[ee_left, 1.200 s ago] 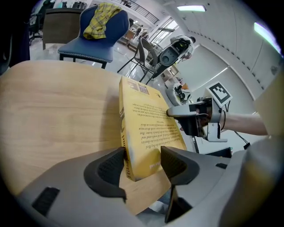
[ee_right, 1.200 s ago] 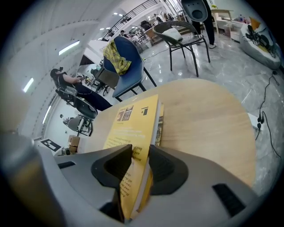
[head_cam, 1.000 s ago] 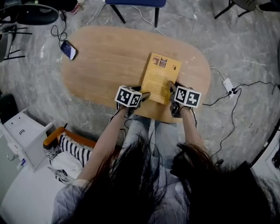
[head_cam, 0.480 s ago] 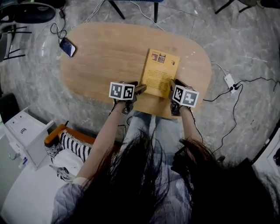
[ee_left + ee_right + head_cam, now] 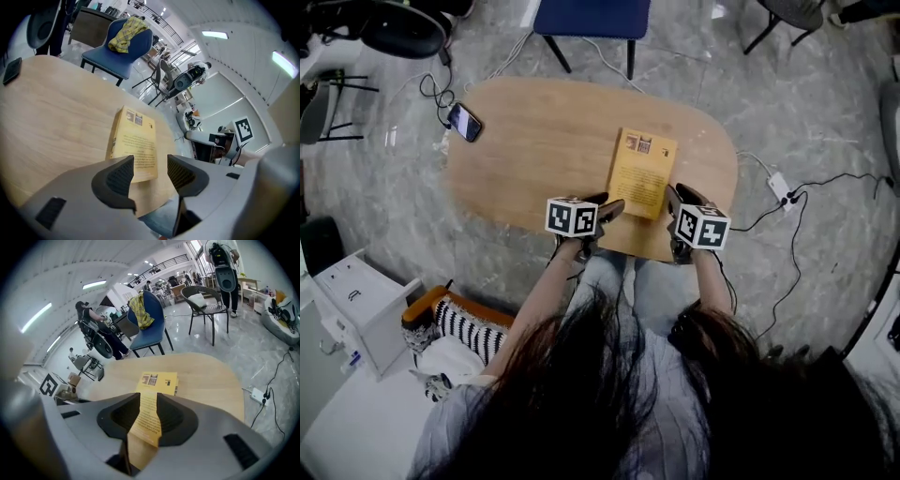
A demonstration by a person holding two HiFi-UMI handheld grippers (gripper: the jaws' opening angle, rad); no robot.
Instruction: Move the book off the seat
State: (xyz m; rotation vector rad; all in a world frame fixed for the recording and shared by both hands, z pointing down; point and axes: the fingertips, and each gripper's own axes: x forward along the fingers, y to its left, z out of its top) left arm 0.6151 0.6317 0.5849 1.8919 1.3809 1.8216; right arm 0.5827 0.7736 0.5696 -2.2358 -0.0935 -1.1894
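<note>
Head view — item: one book, yellow paperback, thin, lying flat and closed on the oval wooden worktop, towards its near right part, cover with dense print facing up. Presumably this surface is the "seat" of the task; nothing else here carries the book.

Left hand-held gripper: hovers at the book's near left corner. Left gripper view shows its jaws apart with nothing between them, the book lying just beyond the gap.

Right hand-held gripper: at the book's near right edge. Right gripper view shows its jaws parted by a narrow gap, the book in line with that gap; no clamp on it can be made out.

Handling, as judged: light, flexible, smooth-covered — likely to slide on the wood when nudged and to droop or fan open if lifted by one corner. Best hold: the near short edge or the spine side, jaws above and below all pages at once, one gripper steadying.

Also present: a phone on the worktop's far left, well apart.
</note>
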